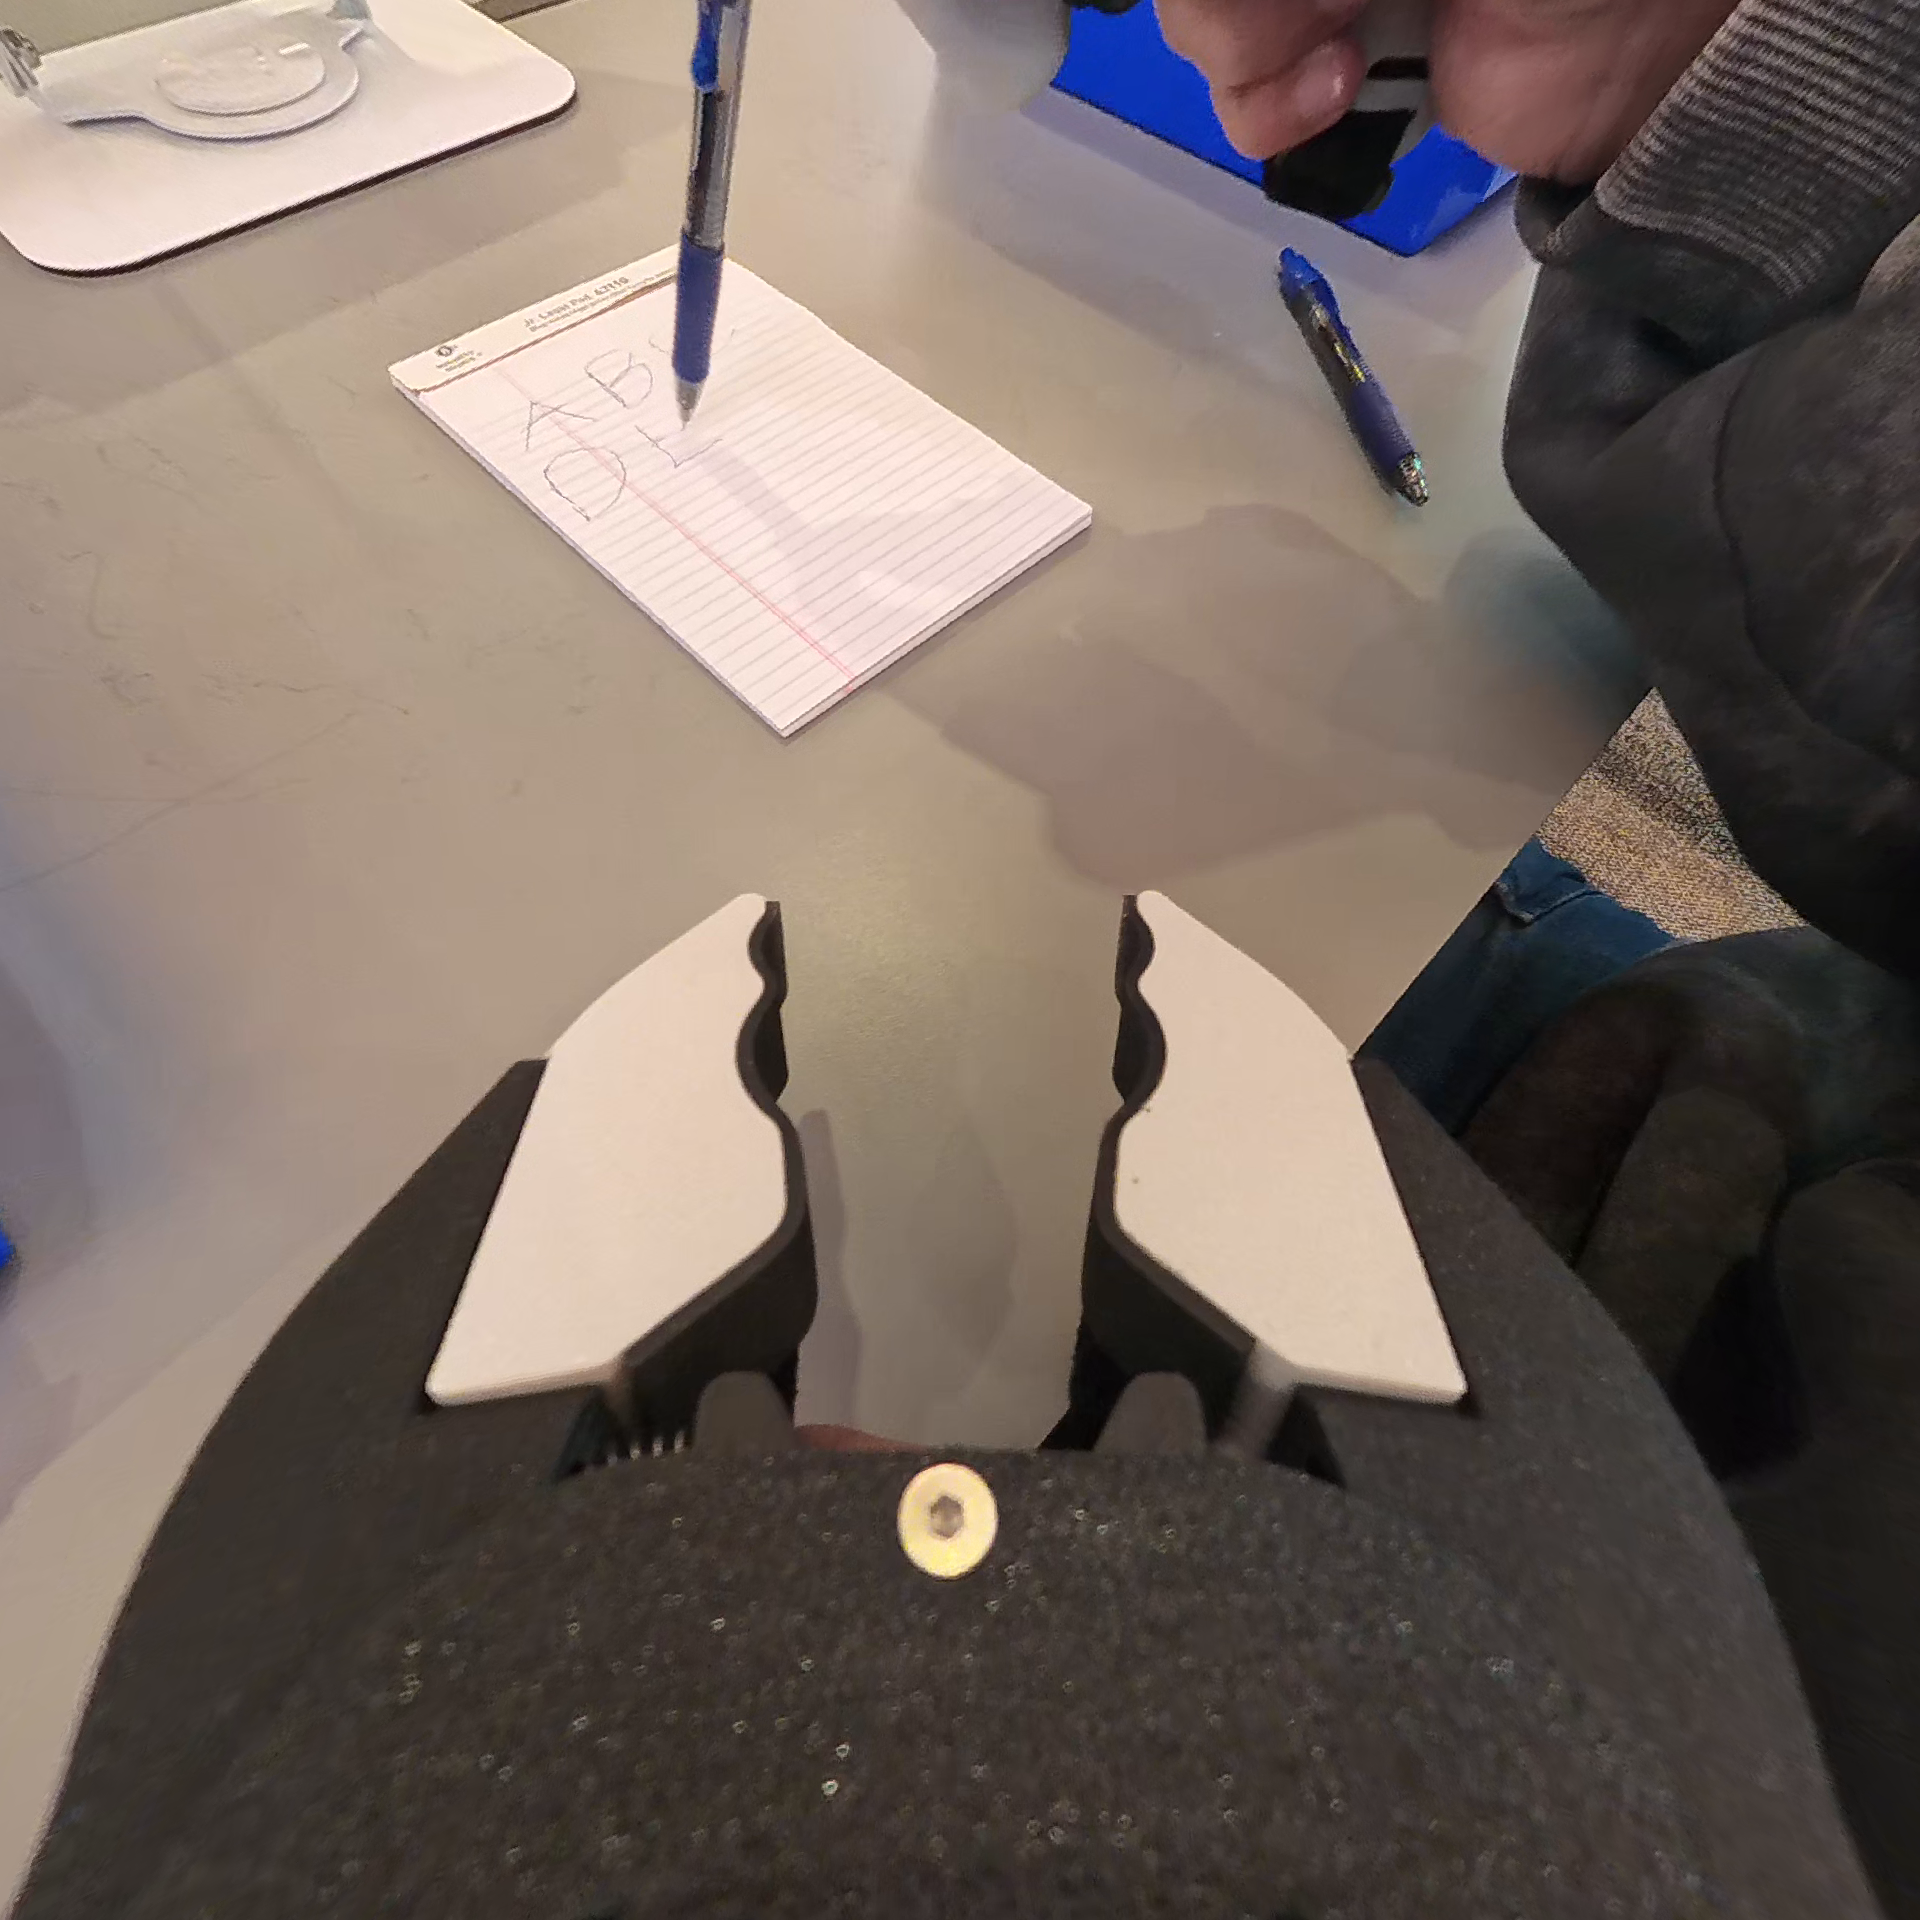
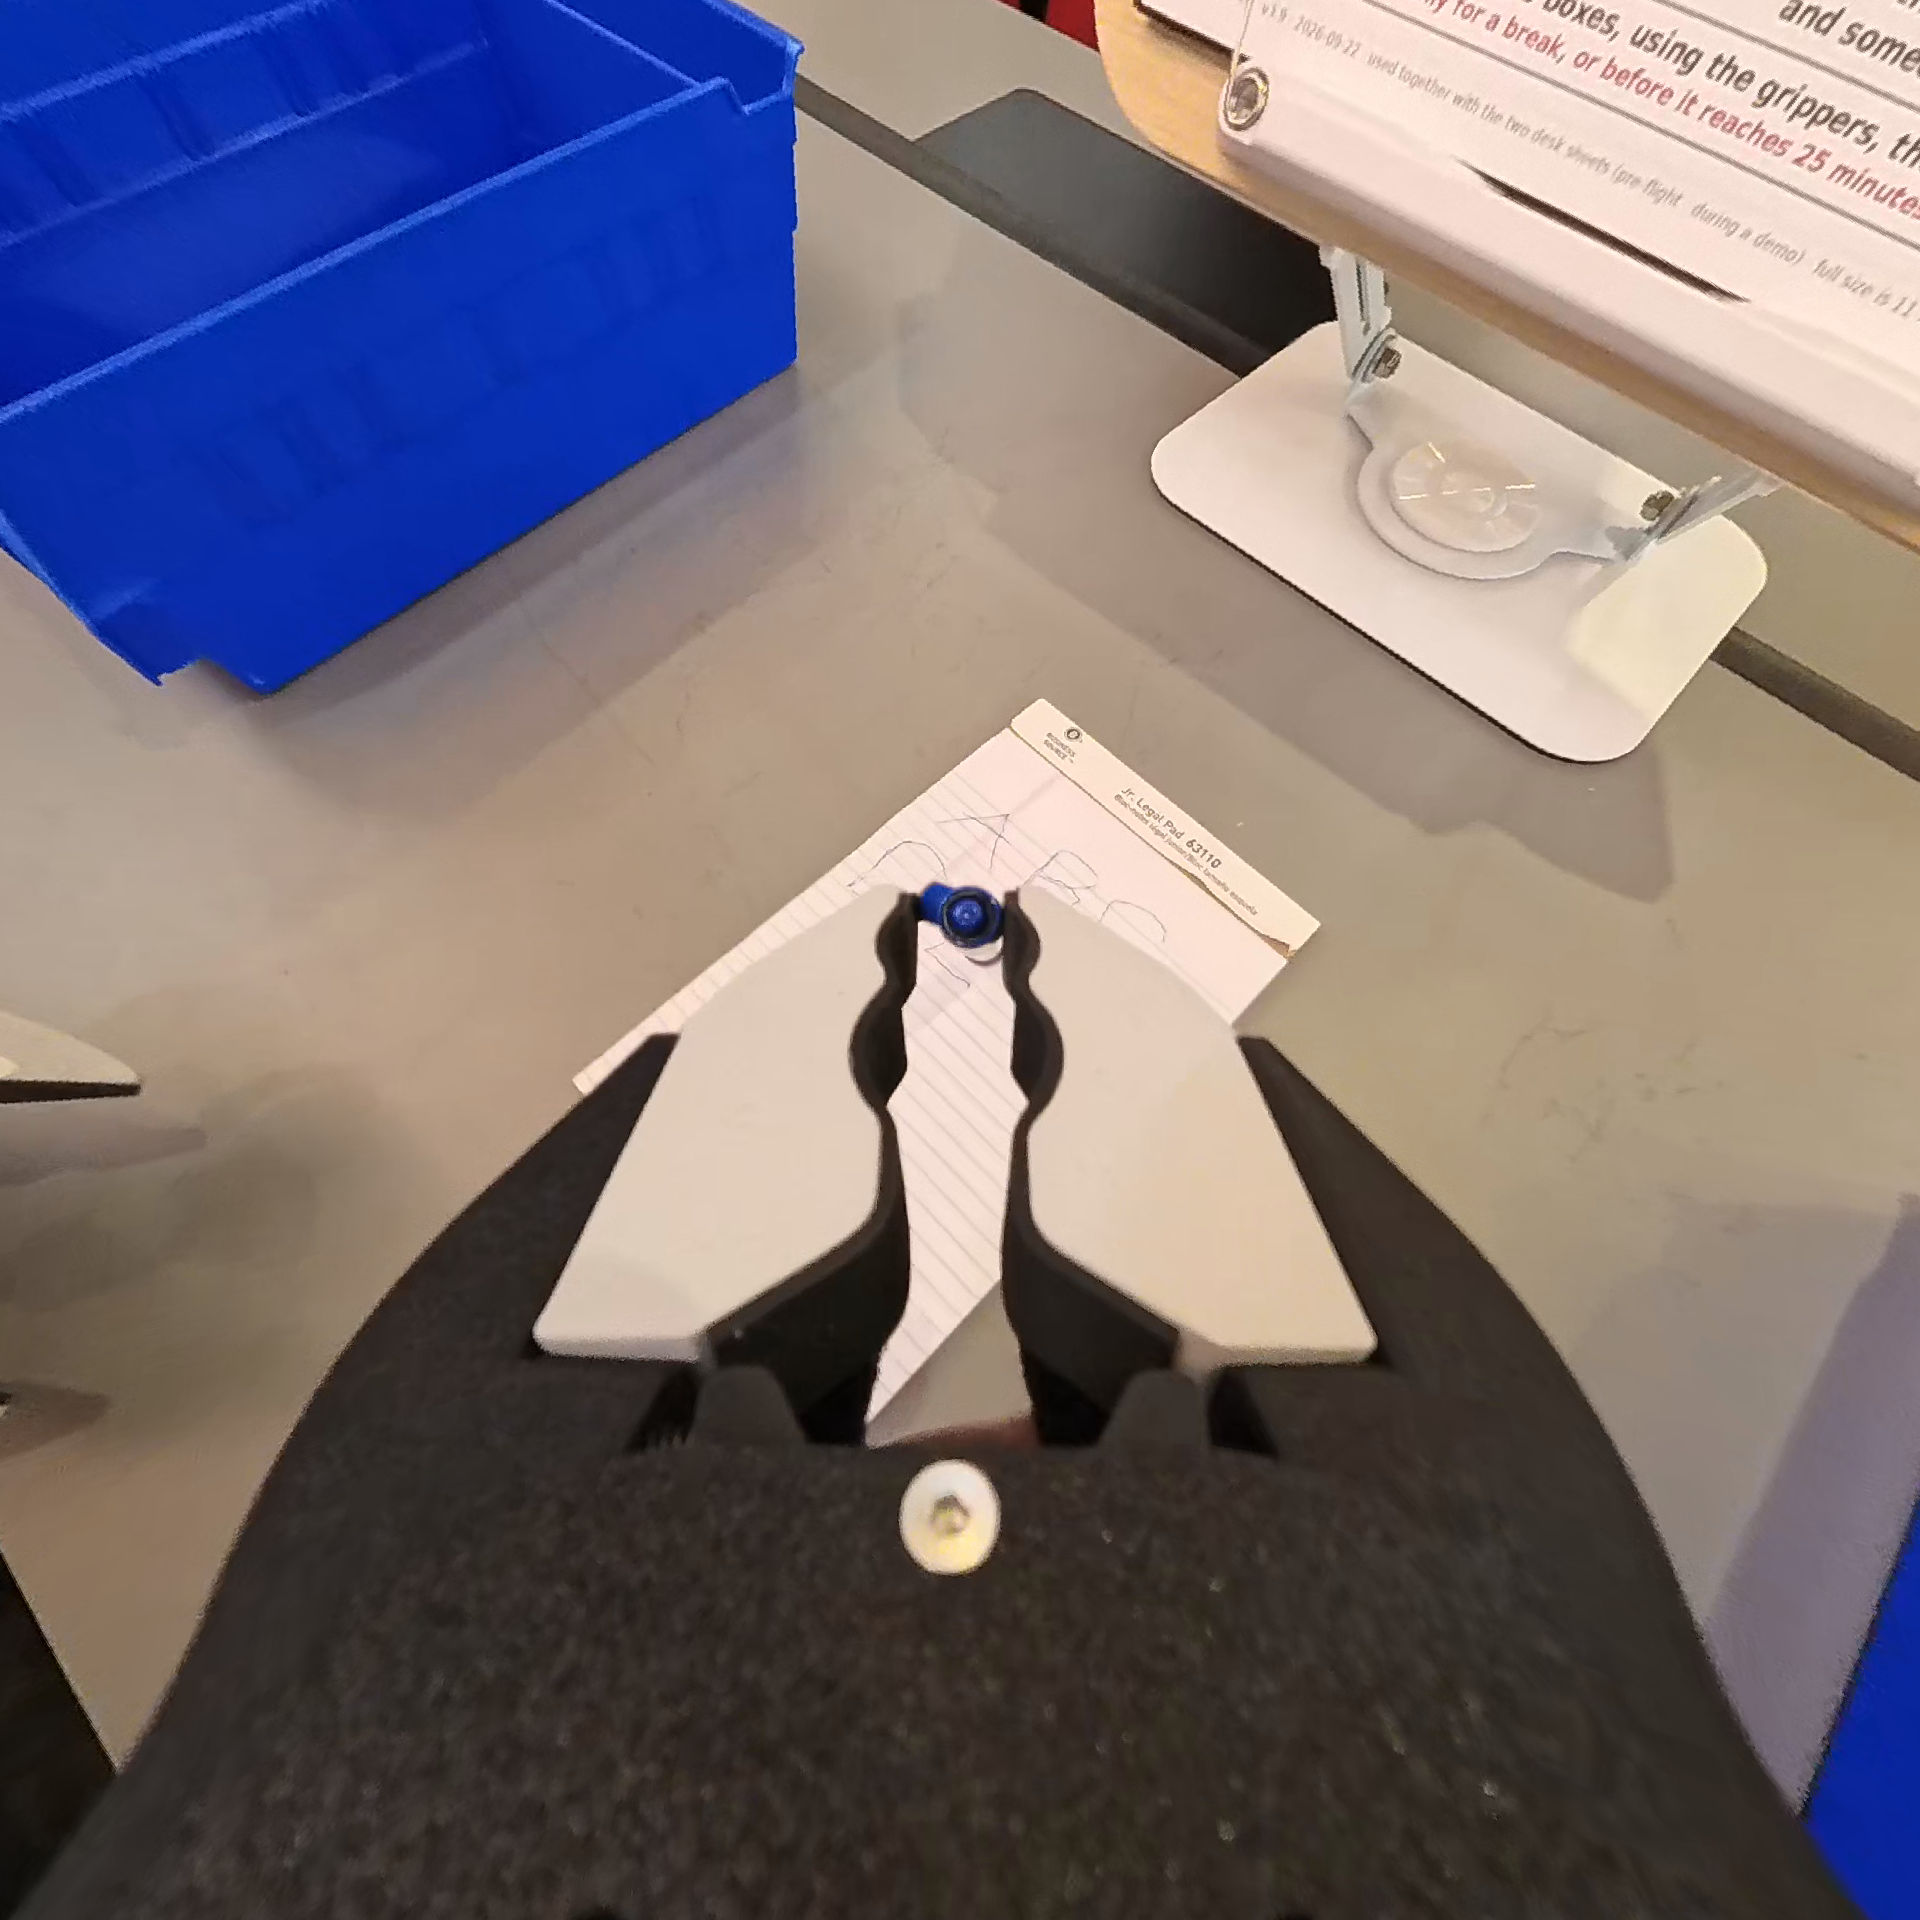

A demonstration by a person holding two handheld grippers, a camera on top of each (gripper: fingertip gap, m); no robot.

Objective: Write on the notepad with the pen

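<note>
A white lined notepad [image 1: 748, 488] lies on the grey table with a few hand-drawn letters near its top. A blue pen [image 1: 704, 249] stands nearly upright with its tip on the page beside the letters. My right gripper [image 2: 961, 916] is shut on that pen [image 2: 964, 916], seen end-on between the fingertips above the notepad [image 2: 1132, 883]. My left gripper [image 1: 951, 914] is open and empty, low over bare table in front of the pad.
A second blue pen [image 1: 1351, 374] lies on the table right of the pad. A blue bin [image 2: 395, 312] stands beyond. A white stand base [image 2: 1455, 561] holds a printed sheet [image 2: 1662, 125]. A person's hand [image 1: 1351, 73] and dark sleeve [image 1: 1714, 520] are at right. Spacing between my two grippers at the tips: around 20 cm.
</note>
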